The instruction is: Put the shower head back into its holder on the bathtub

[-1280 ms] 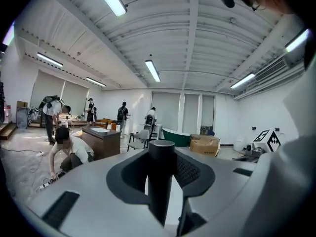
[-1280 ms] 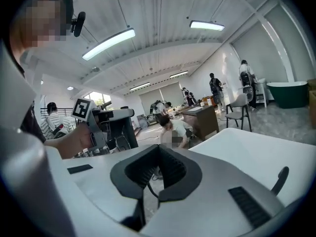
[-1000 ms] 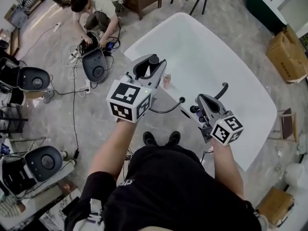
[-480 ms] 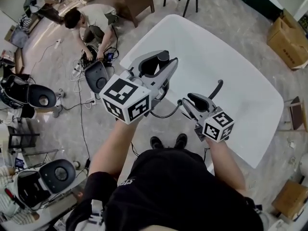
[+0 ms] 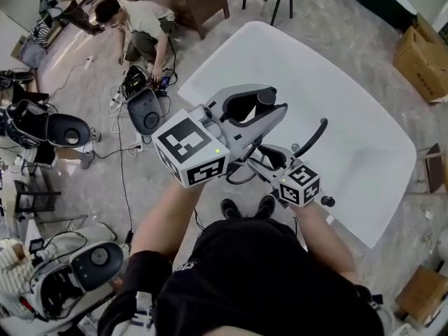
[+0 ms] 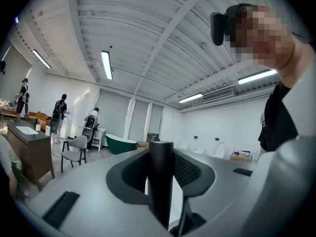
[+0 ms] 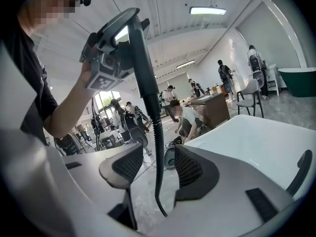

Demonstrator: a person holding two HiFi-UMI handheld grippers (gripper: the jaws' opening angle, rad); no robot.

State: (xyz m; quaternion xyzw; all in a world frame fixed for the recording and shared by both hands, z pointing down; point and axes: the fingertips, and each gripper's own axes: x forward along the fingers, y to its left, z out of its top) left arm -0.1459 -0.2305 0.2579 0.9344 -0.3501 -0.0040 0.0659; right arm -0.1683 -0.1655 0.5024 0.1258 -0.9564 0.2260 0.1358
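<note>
The left tongs [image 5: 274,101] hide most of the shower head [image 5: 264,98].

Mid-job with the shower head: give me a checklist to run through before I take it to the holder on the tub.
1. Hold on the shower head: ok; the left gripper has its jaws shut on the black handle.
2. The right gripper clear of the hose: not ok; its jaws are opening and do not press the hose, but it hangs between them.
3. The holder located: cannot tell; no view shows it plainly.
4. The bathtub ahead: ok; it lies just beyond both grippers.
5. The hose running free: cannot tell; its lower end passes out of sight.
</note>
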